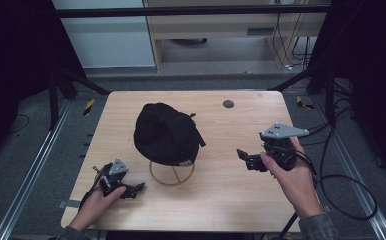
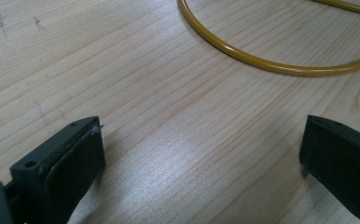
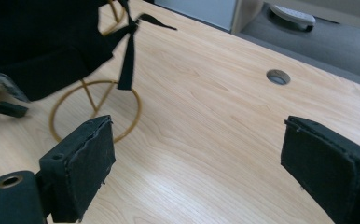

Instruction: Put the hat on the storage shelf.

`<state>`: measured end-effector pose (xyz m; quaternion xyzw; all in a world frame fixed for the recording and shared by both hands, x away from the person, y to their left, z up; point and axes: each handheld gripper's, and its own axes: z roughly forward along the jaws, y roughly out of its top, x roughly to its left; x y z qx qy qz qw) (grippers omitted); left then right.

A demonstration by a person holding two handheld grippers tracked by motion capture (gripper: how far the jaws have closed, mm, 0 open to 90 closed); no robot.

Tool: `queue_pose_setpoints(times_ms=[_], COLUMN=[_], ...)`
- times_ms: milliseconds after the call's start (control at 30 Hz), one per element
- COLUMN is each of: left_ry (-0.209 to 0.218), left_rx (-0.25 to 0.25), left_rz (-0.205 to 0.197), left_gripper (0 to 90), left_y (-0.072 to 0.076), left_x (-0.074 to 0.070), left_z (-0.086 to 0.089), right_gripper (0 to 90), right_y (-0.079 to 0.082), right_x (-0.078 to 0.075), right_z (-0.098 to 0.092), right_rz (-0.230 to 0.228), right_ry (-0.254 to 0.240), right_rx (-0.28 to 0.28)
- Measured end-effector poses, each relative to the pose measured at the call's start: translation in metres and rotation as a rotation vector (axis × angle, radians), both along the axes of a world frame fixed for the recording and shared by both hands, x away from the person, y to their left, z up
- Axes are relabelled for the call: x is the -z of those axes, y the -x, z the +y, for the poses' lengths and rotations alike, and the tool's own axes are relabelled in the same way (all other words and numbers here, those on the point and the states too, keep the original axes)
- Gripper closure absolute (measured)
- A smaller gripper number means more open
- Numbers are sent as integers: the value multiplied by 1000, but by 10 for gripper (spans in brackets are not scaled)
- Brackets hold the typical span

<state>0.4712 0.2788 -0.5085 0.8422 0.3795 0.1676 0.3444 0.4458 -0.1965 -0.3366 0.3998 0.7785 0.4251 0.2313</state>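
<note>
A black cap [image 1: 165, 133] sits on a gold wire stand [image 1: 171, 174] in the middle of the table; a black strap [image 3: 128, 56] hangs from its side. My left gripper [image 1: 137, 189] rests low near the front left, just left of the stand's ring base [image 2: 266, 63], jaws wide apart with bare wood between them. My right gripper [image 1: 247, 160] hovers to the right of the cap, open and holding nothing, pointed toward the stand [image 3: 94, 100] and the cap [image 3: 38, 42].
The wooden table [image 1: 231, 195] has a round cable hole [image 1: 228, 104] at the back right, also seen as a grommet [image 3: 278, 76]. Black cables [image 1: 341, 185] trail off the right edge. Metal frame rails run along both sides.
</note>
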Motion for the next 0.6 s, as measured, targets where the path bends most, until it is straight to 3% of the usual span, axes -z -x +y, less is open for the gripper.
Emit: queue_pose_setpoints(times_ms=[367,600], left_ry=[0,1], left_rx=[-1,0], left_rz=[0,1], left_gripper=[0,0], left_y=[0,0], left_x=[0,0], left_z=[0,0], right_gripper=[109,124], right_y=[-4,-1], right_x=[28,44], right_z=[-9,-12], right_rz=[32,49], right_ry=[-17,-19], right_rx=[41,38])
